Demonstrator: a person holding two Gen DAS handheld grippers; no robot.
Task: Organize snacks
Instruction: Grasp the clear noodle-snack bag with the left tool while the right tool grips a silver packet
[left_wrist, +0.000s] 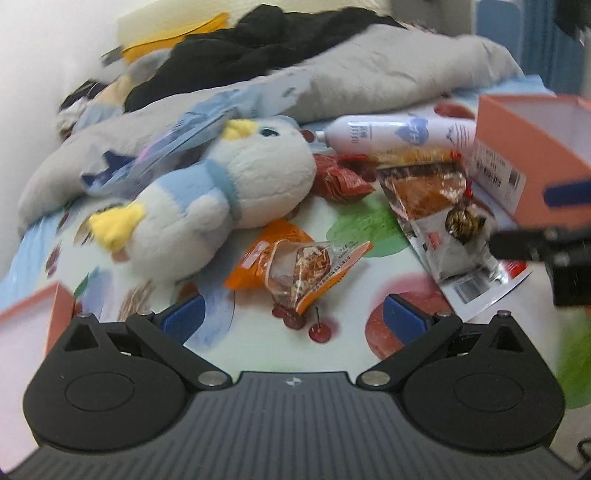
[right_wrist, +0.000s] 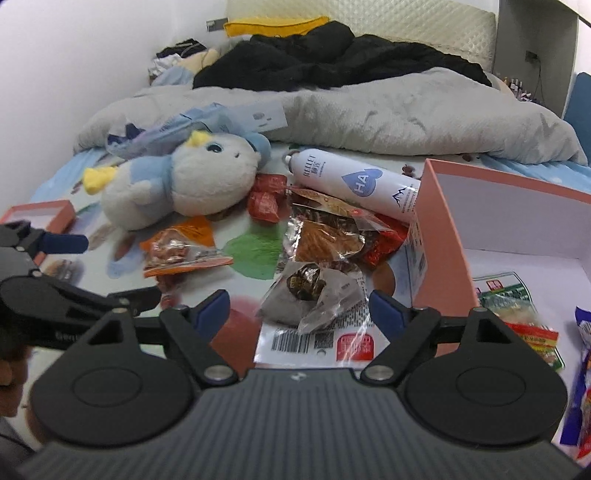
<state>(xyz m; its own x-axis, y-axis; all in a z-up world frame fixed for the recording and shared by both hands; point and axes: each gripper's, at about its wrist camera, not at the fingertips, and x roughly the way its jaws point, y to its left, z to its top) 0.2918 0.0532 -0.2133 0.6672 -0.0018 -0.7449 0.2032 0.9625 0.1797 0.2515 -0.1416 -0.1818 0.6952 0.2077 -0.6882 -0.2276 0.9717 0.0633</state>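
Observation:
My left gripper (left_wrist: 293, 319) is open just short of an orange snack packet (left_wrist: 295, 266), whose lower tip reaches towards the gap between the pads. My right gripper (right_wrist: 299, 312) is open and straddles a clear grey packet with a dark ball inside (right_wrist: 314, 291); the pads do not press on it. A silver-brown packet (right_wrist: 325, 240) and a red packet (right_wrist: 264, 203) lie behind it. The open pink box (right_wrist: 443, 240) stands at the right with several snacks (right_wrist: 517, 314) inside. The orange packet (right_wrist: 181, 251) shows left of centre in the right wrist view.
A blue and white plush toy (left_wrist: 240, 177) and a white bottle (left_wrist: 399, 134) lie on the fruit-print sheet (left_wrist: 258, 339). A pink lid (right_wrist: 37, 218) sits at the left. A grey blanket (right_wrist: 406, 118) and black clothing (right_wrist: 314, 62) fill the back.

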